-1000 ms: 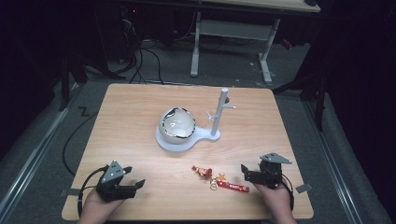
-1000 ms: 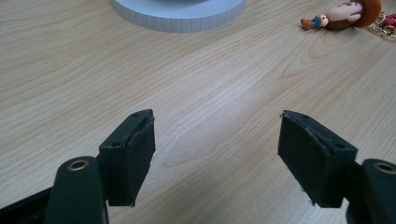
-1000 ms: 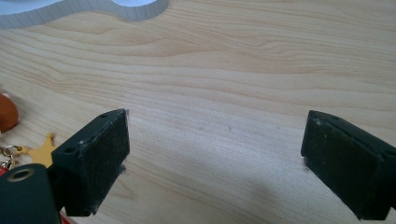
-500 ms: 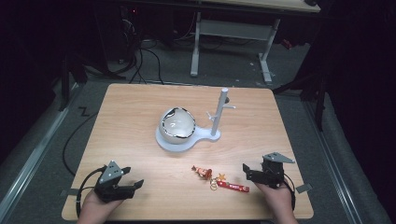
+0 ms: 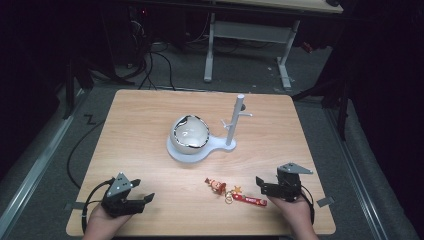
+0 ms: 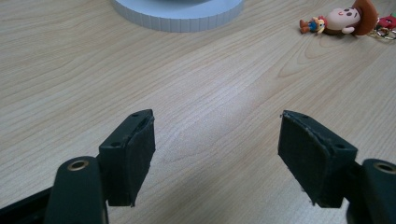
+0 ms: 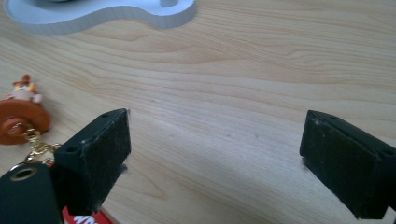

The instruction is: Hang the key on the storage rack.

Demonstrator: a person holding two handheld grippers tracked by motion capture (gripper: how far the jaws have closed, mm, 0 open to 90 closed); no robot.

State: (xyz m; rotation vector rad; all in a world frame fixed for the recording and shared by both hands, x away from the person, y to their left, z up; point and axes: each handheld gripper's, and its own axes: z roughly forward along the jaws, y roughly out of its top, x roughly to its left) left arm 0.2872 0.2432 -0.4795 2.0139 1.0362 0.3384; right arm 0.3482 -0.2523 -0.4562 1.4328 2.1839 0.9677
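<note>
Both grippers, left gripper (image 5: 142, 200) and right gripper (image 5: 261, 184), fingers apart, empty; keychain (image 5: 234, 192) on the bench (image 5: 140, 125) looks light, floppy — pinch the red strap (image 5: 255, 201), I'd say.

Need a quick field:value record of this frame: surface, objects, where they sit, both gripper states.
surface: wooden table
stand: white base with upright peg post, near table centre
bowl: white bowl on the stand's round end, left of the post
keychain: doll figure with gold rings and red strap, flat on the table, nearer the right gripper
left gripper: open, empty, near front left edge
right gripper: open, empty, just right of the strap
contact: neither gripper touches the keychain
</note>
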